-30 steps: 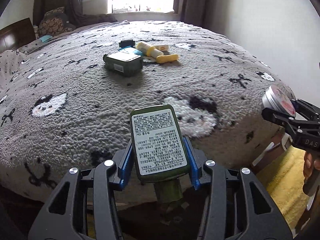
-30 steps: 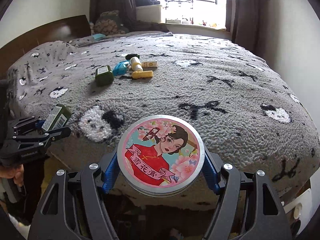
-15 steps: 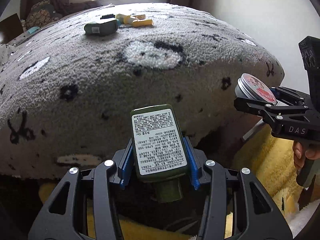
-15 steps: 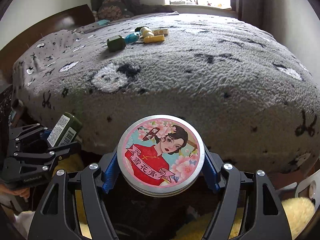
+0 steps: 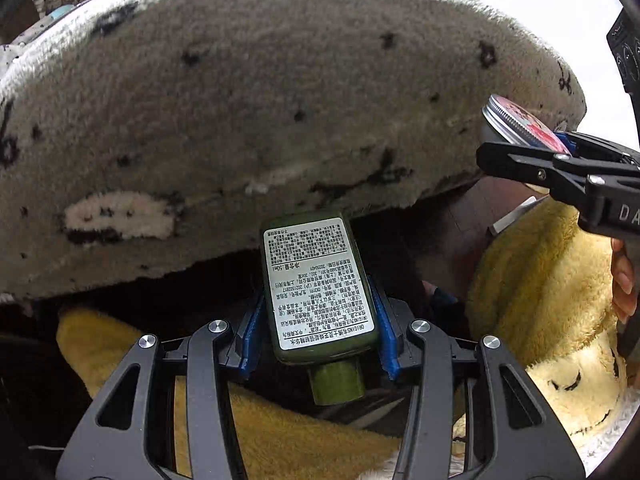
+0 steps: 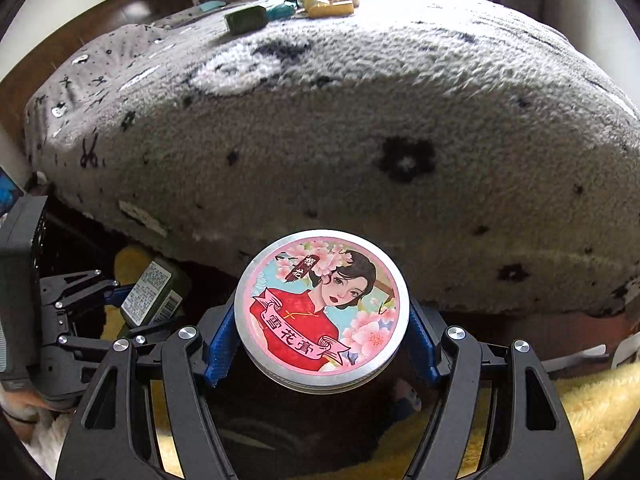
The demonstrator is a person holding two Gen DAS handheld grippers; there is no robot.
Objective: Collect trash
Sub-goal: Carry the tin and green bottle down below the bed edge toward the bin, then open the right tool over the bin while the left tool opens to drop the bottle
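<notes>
While both hands hang below the edge of the bed (image 6: 360, 120), each one carries a piece of trash off the grey fleece blanket (image 5: 248, 104) and over the dark gap at the bed's foot. On the left, the left gripper (image 5: 318, 320) is clenched on a flat green bottle (image 5: 318, 280), its blue pads pressed against the two long sides; the bottle's long axis runs straight along the fingers, printed label up, cap toward the camera. In the middle, between the two tools, lies only shadow under the blanket's hem, edged by yellow plush (image 5: 548, 280). No bin or bag can be made out there, so where the drop belongs cannot be told. On the right, the right gripper (image 6: 320, 320) grasps a round tin (image 6: 322, 312) by its rim, painted lid facing the lens, held level with and just beside the bottle. Both hands look equally near that gap, pointing steeply down toward it, so the release likely falls straight below the fingertips. Farther off, well apart from either hand, more litter (image 6: 288, 12) waits on the bed's top: a green box, a teal scrap and yellow tubes, nearer the window end.
</notes>
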